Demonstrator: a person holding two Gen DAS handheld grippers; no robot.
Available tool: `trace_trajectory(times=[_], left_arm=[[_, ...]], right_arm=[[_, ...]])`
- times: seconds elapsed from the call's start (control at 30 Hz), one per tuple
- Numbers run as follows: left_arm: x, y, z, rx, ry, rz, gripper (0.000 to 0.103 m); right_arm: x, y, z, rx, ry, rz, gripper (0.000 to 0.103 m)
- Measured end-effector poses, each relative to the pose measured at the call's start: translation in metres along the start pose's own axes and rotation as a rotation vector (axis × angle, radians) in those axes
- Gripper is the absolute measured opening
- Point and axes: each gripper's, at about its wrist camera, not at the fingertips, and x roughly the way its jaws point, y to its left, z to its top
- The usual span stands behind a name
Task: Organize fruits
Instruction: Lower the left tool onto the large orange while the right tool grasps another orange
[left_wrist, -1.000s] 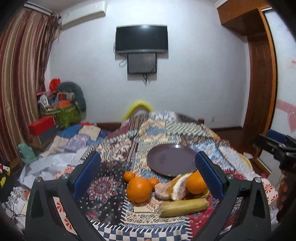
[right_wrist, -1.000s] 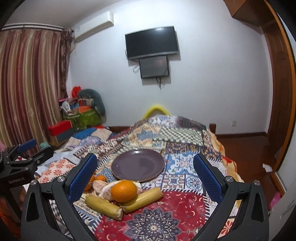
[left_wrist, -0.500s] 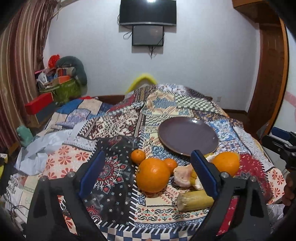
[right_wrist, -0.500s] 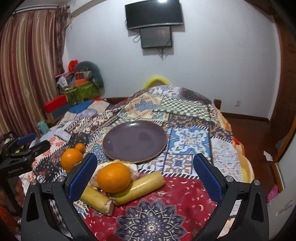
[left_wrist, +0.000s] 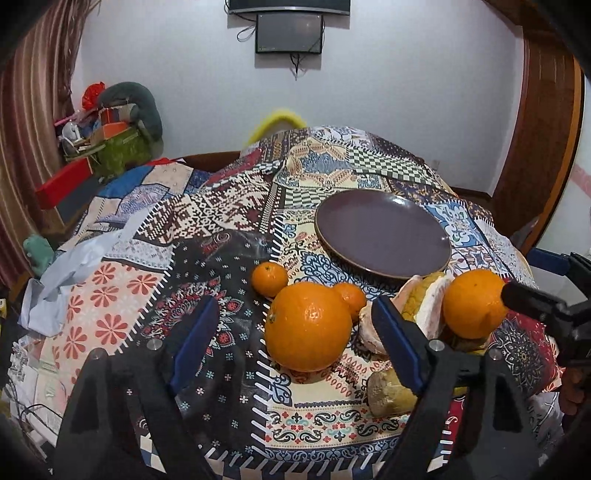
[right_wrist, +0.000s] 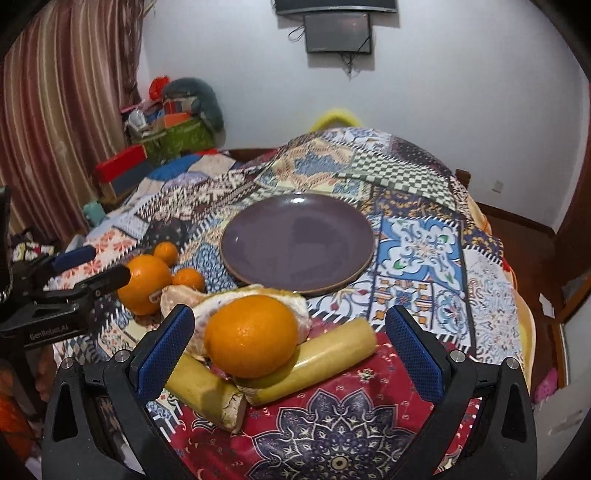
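Observation:
A dark purple plate (left_wrist: 384, 232) (right_wrist: 295, 240) lies bare on the patterned cloth. In front of it lies the fruit. My left gripper (left_wrist: 295, 341) (right_wrist: 98, 266) has a large orange (left_wrist: 308, 326) (right_wrist: 146, 284) between its blue pads; its jaws are closing, and gaps show on both sides. Two small tangerines (left_wrist: 269, 278) (left_wrist: 351, 297) sit just behind that orange. My right gripper (right_wrist: 290, 352) (left_wrist: 532, 275) stands open around a second orange (right_wrist: 251, 339) (left_wrist: 472, 302). That orange rests on two yellow stalk pieces (right_wrist: 332, 350) (right_wrist: 207, 391), in front of a peeled pomelo piece (right_wrist: 288, 299).
The patchwork cloth (right_wrist: 417, 240) covers a round table that drops off on the right toward a wooden floor (right_wrist: 517, 236). To the left are crumpled paper (left_wrist: 70, 273), a red box (left_wrist: 62, 181), piled bags and a striped curtain. A screen hangs on the white back wall.
Both views have come closer to the fruit and tilted down. The left jaws have narrowed around the large orange. The right jaws now frame the second orange.

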Motion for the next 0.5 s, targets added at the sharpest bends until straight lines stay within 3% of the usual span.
trace_trajectory(times=[0.1, 0.37, 0.5], left_arm=[[0.008, 0.000, -0.002, 0.002, 0.022, -0.031, 0.083], [0.027, -0.002, -0.006, 0.007, 0.065, -0.047, 0.074], [0.034, -0.003, -0.009, 0.011, 0.083, -0.074, 0.069]], right_arm=[[0.008, 0.003, -0.001, -0.005, 0.019, 0.011, 0.102], [0.021, 0.006, -0.005, -0.012, 0.058, 0.051, 0.083], [0.025, 0.009, -0.006, -0.031, 0.069, 0.056, 0.081]])
